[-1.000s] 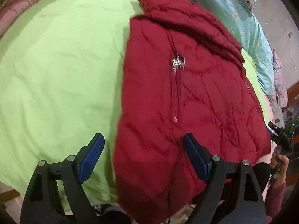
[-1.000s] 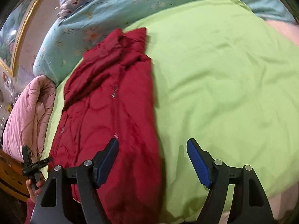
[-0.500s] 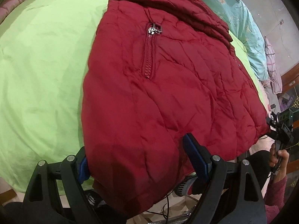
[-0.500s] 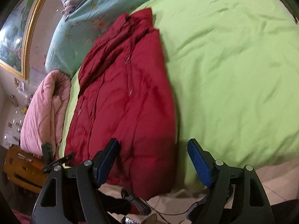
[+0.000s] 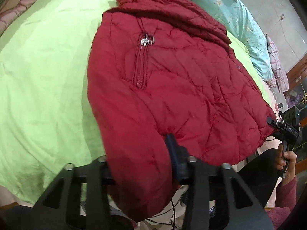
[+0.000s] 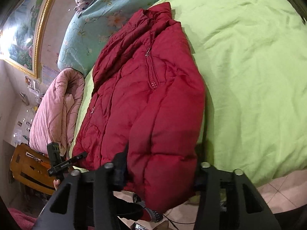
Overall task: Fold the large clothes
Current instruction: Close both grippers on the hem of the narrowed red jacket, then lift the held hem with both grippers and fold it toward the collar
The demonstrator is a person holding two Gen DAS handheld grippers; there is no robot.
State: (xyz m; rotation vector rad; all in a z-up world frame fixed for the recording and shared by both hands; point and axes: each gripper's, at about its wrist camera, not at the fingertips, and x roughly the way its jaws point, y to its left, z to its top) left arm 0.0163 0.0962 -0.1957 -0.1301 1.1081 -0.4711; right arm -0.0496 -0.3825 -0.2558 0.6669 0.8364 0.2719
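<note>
A bed (image 5: 44,80) under a lime-green cover fills the left wrist view, with a floral blue quilt (image 5: 239,19) beyond the far end of the red puffer jacket (image 5: 172,80). The jacket lies lengthwise on the bed, collar away, pocket zipper (image 5: 142,72) facing up, its hem spilling over the near bed edge. The left tongs (image 5: 140,159), which stood spread over the hem half a second ago, have now closed in: the jacket's near corner bulges between them and the blue pad (image 5: 172,149) presses into the cloth, so they pinch the hem. Off the jacket's right corner the person's right hand (image 5: 287,163) holds the other tool.

In the right wrist view the jacket (image 6: 145,95) lies between a rolled pink duvet (image 6: 57,103) and the open green cover (image 6: 249,76). The right tongs (image 6: 159,170), wide apart a moment before, now squeeze a thick fold of the hem. I judge both lower corners are secured, which sets up lifting the hem toward the collar for a crosswise fold; the slippery padded cloth may slide free if lifted fast.
</note>
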